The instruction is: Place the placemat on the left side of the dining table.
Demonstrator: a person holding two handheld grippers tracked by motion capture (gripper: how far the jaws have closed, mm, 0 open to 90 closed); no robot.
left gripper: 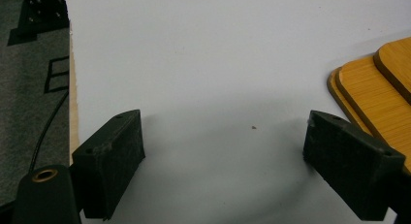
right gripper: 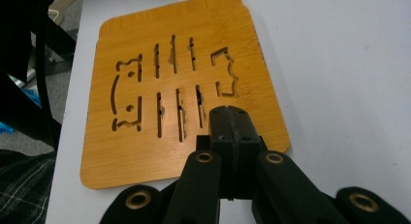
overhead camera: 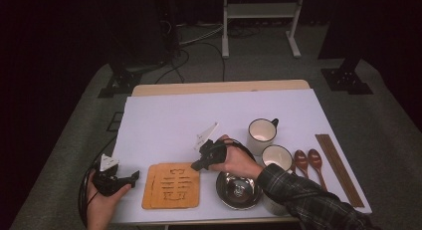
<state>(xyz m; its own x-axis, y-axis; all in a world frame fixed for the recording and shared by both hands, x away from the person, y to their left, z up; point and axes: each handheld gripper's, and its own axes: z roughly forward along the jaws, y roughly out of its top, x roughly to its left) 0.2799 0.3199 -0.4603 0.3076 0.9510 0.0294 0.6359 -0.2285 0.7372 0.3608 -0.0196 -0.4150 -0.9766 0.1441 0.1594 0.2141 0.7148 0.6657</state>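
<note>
Dim rm: grey carpet floor (overhead camera: 74, 140), white shelf frame (overhead camera: 261, 21) at back, cables (overhead camera: 199, 38), dark surrounds.

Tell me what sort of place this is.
Probably a lab or studio set up for recording tabletop tasks, not a home: a white-covered table laid with mugs and wooden trivets, dark curtained surroundings, cables on grey carpet, and stand bases.

Orange wooden trivet (right gripper: 184, 93), white tablecloth (overhead camera: 174, 115)
</note>
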